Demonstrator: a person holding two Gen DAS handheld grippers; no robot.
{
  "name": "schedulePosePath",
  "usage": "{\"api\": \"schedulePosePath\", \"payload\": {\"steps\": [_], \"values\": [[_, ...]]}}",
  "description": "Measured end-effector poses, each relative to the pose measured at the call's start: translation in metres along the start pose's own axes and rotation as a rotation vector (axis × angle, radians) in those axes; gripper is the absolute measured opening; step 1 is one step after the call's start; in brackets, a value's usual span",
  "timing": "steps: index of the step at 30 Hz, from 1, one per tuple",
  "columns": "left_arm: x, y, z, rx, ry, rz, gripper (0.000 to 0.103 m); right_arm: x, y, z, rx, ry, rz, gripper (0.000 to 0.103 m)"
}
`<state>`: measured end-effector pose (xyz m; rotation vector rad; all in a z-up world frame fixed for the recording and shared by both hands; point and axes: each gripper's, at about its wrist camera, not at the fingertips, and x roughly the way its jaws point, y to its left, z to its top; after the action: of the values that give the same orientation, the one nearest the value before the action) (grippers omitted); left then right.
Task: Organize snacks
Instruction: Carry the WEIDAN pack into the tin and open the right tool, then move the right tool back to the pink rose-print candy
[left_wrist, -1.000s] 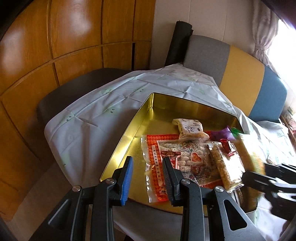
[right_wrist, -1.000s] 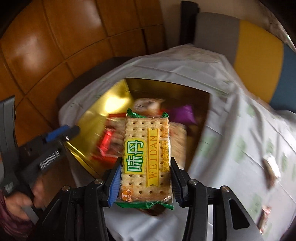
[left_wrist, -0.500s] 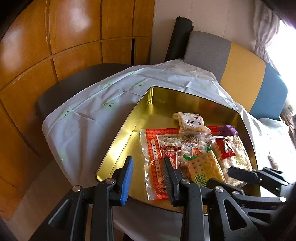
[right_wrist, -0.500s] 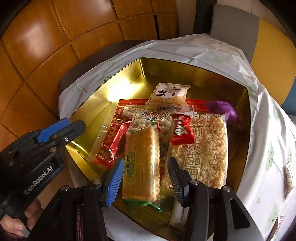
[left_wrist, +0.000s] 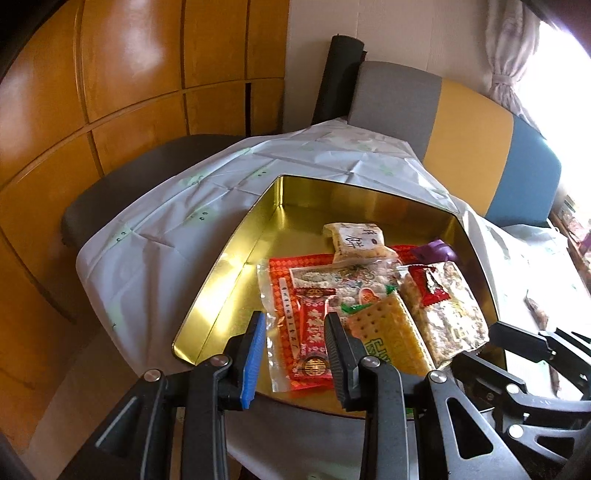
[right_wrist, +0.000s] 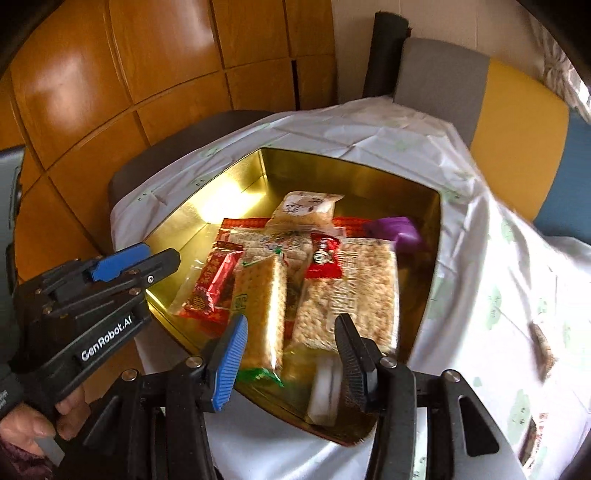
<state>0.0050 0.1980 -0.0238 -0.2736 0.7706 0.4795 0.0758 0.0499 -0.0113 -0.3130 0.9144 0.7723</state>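
Left wrist view: the left gripper (left_wrist: 295, 350) stands at bottom centre, jaws narrowly parted and empty, over the gold tin (left_wrist: 236, 258). The cracker packet (left_wrist: 388, 332) lies in the tin, centre right.

Right wrist view: the right gripper (right_wrist: 291, 354) has jaws apart, gripping nothing; the cracker packet (right_wrist: 262, 306) lies flat in the tin at centre.

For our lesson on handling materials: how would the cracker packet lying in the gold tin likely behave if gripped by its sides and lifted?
The cracker packet would probably stay fairly stiff, since flat square crackers fill it. Its glossy wrapper shows glare, so it may slip. The crackers look brittle, so a hard squeeze could crack them. It lies partly on other packets in the gold tin and might slide when nudged.
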Motion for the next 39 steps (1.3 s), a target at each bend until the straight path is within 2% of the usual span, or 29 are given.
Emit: {"api": "schedulePosePath", "payload": {"steps": [13, 29, 35, 39], "values": [[-0.009, -0.017, -0.004, 0.057, -0.018, -0.038, 0.034, -0.039, -0.033, -0.038, 0.051, -0.054, -0.091, 0.050], [-0.015, -0.046, -0.014, 0.155, -0.023, -0.074, 0.036, -0.075, -0.160, -0.089, 0.210, 0.034, -0.320, 0.050], [-0.020, -0.060, -0.017, 0.192, -0.028, -0.092, 0.036, -0.085, -0.203, -0.100, 0.268, 0.070, -0.371, 0.050], [-0.023, -0.067, -0.019, 0.211, -0.029, -0.106, 0.036, -0.089, -0.226, -0.108, 0.303, 0.087, -0.366, 0.050]]}}
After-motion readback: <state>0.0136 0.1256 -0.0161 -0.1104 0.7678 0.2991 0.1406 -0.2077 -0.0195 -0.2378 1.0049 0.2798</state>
